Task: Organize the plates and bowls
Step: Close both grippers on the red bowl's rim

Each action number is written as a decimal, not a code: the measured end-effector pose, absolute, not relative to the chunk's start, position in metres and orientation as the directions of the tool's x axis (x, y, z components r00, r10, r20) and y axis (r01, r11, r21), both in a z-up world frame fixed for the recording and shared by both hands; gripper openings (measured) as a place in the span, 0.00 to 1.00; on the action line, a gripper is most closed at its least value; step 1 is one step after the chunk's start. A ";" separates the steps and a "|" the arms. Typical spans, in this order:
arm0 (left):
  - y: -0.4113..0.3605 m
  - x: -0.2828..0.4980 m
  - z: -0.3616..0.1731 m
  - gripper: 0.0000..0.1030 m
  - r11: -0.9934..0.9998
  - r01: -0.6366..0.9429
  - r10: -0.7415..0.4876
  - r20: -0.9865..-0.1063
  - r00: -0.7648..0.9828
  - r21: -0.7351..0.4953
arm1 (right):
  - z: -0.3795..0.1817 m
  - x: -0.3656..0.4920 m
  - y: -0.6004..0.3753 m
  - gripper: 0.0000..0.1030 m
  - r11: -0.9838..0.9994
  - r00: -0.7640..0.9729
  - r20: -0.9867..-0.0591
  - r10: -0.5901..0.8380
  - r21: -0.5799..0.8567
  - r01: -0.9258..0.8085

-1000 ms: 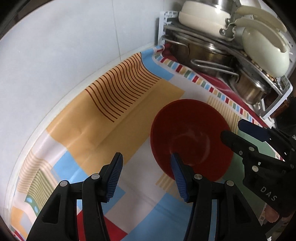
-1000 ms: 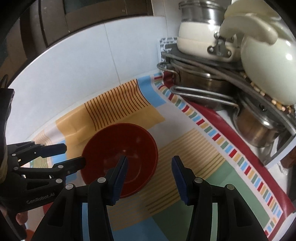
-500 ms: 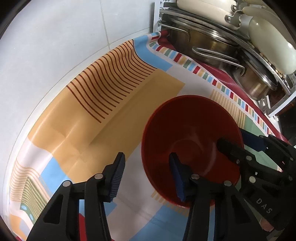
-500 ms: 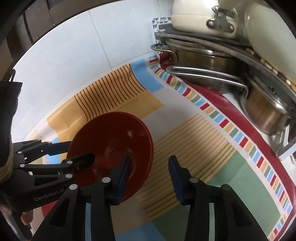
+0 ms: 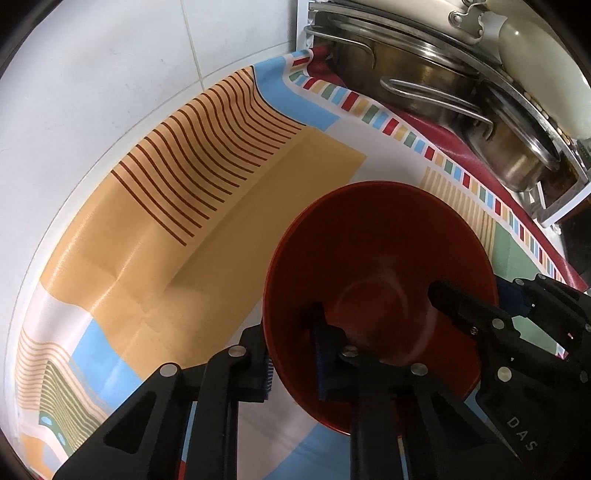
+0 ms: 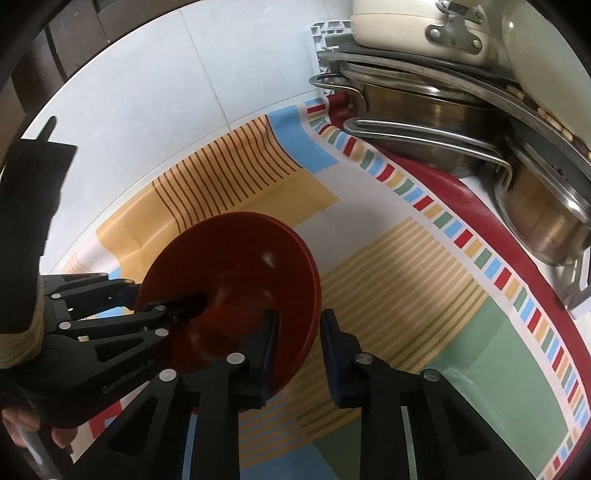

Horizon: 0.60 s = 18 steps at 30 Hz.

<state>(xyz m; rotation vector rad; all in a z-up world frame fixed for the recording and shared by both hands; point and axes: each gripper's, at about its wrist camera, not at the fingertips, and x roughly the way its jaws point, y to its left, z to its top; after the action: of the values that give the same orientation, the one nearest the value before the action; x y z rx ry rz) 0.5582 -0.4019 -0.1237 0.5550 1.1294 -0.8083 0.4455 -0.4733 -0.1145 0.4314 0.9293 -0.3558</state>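
Observation:
A red bowl point(image 5: 380, 266) sits on the patterned tablecloth, also in the right wrist view point(image 6: 236, 273). My left gripper point(image 5: 291, 363) straddles its left rim, one finger inside and one outside, jaws closed in on the wall. My right gripper point(image 6: 299, 354) straddles the bowl's right rim, one finger inside and one outside, with a small gap still showing. The bowl tilts slightly; a second red rim shows just under it. Each gripper shows in the other's view, the right point(image 5: 491, 317) and the left point(image 6: 122, 306).
A rack of steel pots point(image 5: 443, 85) and cream pans point(image 6: 417, 29) stands at the back right. A white tiled wall point(image 5: 110, 74) runs behind the cloth point(image 6: 424, 266). The person's hand point(image 6: 22, 432) holds the left gripper.
Both grippers have moved forward onto the bowl's opposite rims. The left jaws have narrowed onto the rim. The bowl now looks larger and slightly tilted.

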 end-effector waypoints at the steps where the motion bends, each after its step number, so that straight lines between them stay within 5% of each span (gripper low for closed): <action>1: -0.402 0.558 -0.123 0.17 0.603 0.798 -0.281 -0.938 0.202 -0.009 | -0.114 0.446 -0.473 0.21 0.859 0.550 -0.828 -0.111 0.199 0.472; 18: -0.379 0.545 -0.094 0.14 0.618 0.786 -0.325 -0.919 0.224 -0.027 | -0.099 0.437 -0.466 0.17 0.851 0.555 -0.822 -0.123 0.201 0.486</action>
<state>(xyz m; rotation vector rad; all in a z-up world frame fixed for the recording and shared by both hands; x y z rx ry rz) 0.5449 -0.3788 -0.0943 0.5037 1.0938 -0.8129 0.4370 -0.4661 -0.0993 0.4358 0.9177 -0.3730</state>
